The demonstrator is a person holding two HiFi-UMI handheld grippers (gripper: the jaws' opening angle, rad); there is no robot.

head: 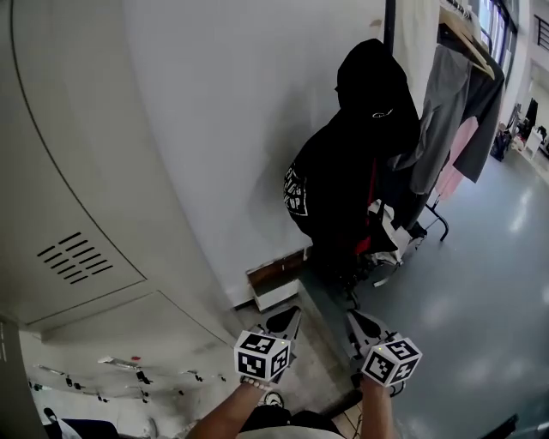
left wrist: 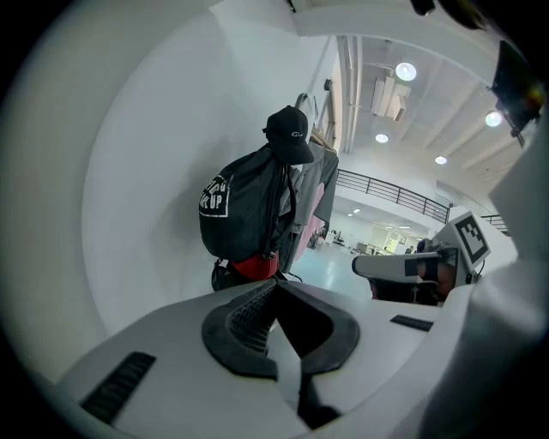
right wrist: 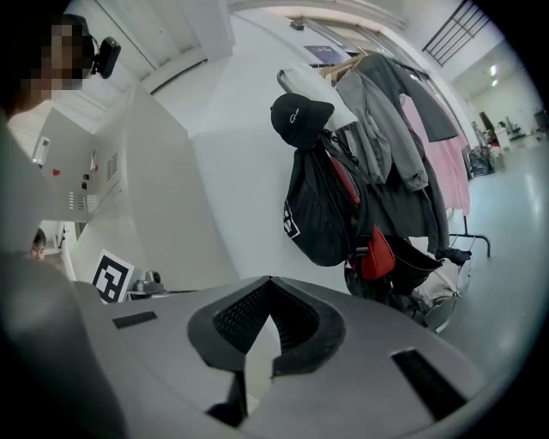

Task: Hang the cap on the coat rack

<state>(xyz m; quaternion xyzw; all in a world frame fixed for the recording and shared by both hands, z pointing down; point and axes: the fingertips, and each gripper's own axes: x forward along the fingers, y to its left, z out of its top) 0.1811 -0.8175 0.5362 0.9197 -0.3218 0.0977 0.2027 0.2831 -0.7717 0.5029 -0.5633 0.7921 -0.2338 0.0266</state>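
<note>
The cap (right wrist: 300,118) hangs on the coat rack (head: 389,21), above a black bag (right wrist: 313,214). Your left gripper (left wrist: 274,287) and right gripper (right wrist: 268,283) hold nothing, jaws pressed together.

Matt black cloth cap (right wrist: 300,120) over a matt black fabric backpack (right wrist: 316,214), smooth matt white wall (head: 214,129), glossy reflective grey floor (head: 489,283), ribbed matt black pads (right wrist: 244,319) in the smooth grey plastic of the right gripper (right wrist: 268,287).
</note>
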